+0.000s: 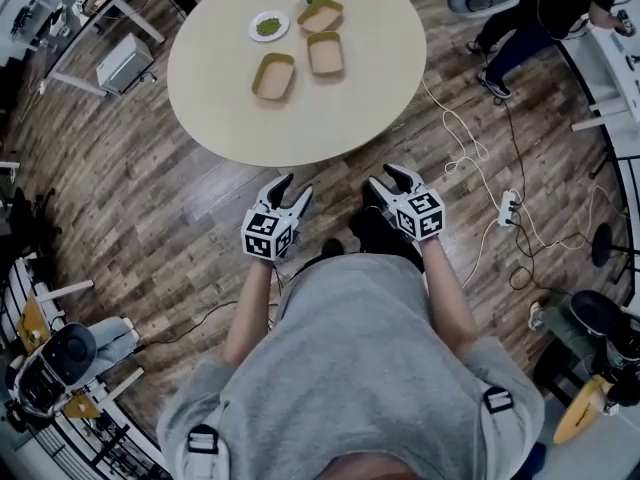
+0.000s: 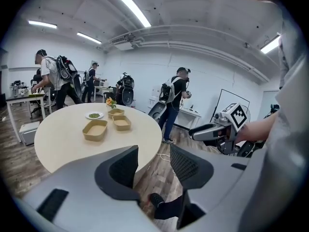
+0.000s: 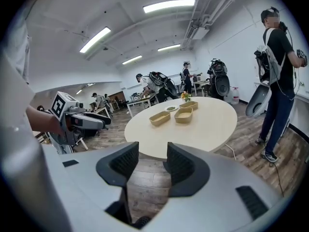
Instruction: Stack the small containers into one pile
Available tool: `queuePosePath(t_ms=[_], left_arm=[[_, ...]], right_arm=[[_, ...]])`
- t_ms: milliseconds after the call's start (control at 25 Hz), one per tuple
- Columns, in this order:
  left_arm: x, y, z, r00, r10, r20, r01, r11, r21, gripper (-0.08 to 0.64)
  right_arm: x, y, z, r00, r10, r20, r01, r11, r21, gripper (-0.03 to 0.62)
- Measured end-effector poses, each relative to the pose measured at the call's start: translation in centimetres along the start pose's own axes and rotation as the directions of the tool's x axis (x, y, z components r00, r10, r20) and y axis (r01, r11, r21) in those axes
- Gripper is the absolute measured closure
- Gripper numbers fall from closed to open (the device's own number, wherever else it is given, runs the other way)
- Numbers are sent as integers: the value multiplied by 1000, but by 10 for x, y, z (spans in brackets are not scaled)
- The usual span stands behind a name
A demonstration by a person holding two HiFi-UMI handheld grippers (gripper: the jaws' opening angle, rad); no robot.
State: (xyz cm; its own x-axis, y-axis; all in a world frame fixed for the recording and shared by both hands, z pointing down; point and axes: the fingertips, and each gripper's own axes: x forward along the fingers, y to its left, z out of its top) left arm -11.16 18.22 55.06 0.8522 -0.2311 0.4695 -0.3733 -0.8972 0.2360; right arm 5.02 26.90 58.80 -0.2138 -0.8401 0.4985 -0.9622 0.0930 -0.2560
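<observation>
Three tan rectangular paper containers (image 1: 273, 76) lie unstacked on the round beige worktop (image 1: 340, 108); my left tool (image 1: 294, 188) and my right tool (image 1: 387, 176) both stand open, holding nothing.

Head view: above and behind left tongs (image 1: 293, 188) and right tongs (image 1: 384, 176), looking steeply down. Tongs views: low, facing ahead. All three share the bench (image 1: 380, 78), well beyond the tongs.

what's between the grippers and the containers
Nothing in the way: in the head view, only wood floor and bare tabletop separate the left gripper and right gripper from the containers.
</observation>
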Motion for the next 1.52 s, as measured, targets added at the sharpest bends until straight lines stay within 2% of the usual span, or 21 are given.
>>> queuePosePath(t_ms=[320, 1080, 1520], left_arm=[[36, 21, 33, 999, 45, 1, -45, 998, -34, 350], [121, 15, 94, 983, 184, 18, -182, 979, -89, 351], [137, 20, 99, 976, 215, 25, -209, 968, -139, 351]], right_arm=[[28, -41, 30, 999, 43, -33, -43, 999, -12, 403], [64, -146, 86, 979, 187, -85, -193, 979, -62, 411], [86, -163, 103, 968, 221, -122, -233, 968, -93, 416]])
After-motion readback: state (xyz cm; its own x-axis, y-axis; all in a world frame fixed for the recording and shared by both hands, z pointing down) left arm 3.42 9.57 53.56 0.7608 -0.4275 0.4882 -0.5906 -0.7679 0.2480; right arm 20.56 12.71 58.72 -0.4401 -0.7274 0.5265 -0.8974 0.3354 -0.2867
